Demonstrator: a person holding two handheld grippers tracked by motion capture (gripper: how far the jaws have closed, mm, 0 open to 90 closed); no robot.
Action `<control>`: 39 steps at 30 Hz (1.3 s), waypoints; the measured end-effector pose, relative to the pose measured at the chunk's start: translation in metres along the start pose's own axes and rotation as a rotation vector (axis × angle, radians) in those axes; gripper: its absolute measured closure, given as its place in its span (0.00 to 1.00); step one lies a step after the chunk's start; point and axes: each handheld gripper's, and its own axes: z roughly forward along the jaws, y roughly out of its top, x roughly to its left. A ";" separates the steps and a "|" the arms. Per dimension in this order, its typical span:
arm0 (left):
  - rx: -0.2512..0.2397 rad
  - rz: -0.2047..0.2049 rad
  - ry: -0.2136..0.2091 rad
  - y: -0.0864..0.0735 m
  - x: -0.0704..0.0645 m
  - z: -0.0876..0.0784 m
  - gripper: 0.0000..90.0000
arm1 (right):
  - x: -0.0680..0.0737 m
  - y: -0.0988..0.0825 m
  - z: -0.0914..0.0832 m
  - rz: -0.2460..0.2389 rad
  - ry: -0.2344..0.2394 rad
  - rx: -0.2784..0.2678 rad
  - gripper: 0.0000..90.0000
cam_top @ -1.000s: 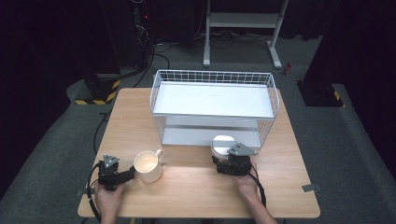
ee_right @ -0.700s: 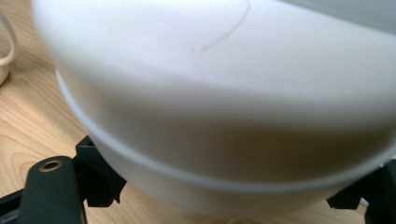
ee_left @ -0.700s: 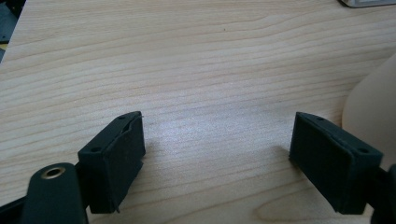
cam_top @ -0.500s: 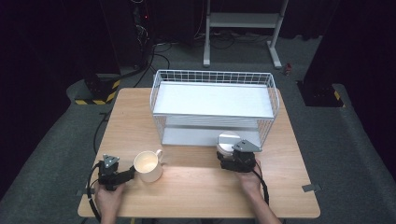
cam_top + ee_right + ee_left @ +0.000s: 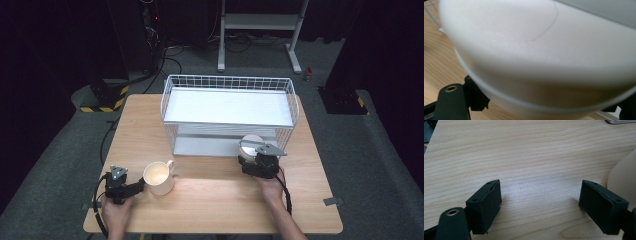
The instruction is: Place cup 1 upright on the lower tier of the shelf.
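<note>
The right gripper (image 5: 254,155) clasps a white bowl (image 5: 251,142) at the near right edge of the wire rack (image 5: 227,107), its jaws mostly hidden behind it, while the left gripper (image 5: 136,186) rests open and empty just left of the cream mug (image 5: 159,177).

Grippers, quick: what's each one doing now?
Left gripper: open, empty, beside the mug.
Right gripper: closed on the white bowl.
</note>
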 end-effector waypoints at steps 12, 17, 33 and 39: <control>0.000 0.000 0.000 0.000 0.000 0.000 0.20 | -0.008 0.003 0.009 0.007 -0.018 0.022 0.20; 0.001 0.003 0.001 0.000 0.000 0.000 0.20 | -0.011 0.003 0.011 0.021 -0.019 0.020 0.20; 0.000 0.002 0.001 0.000 0.000 0.000 0.20 | -0.011 0.004 0.018 -0.005 -0.034 0.013 0.20; -0.001 -0.001 0.001 0.000 0.000 0.000 0.20 | -0.015 0.006 0.022 -0.012 -0.041 0.006 0.20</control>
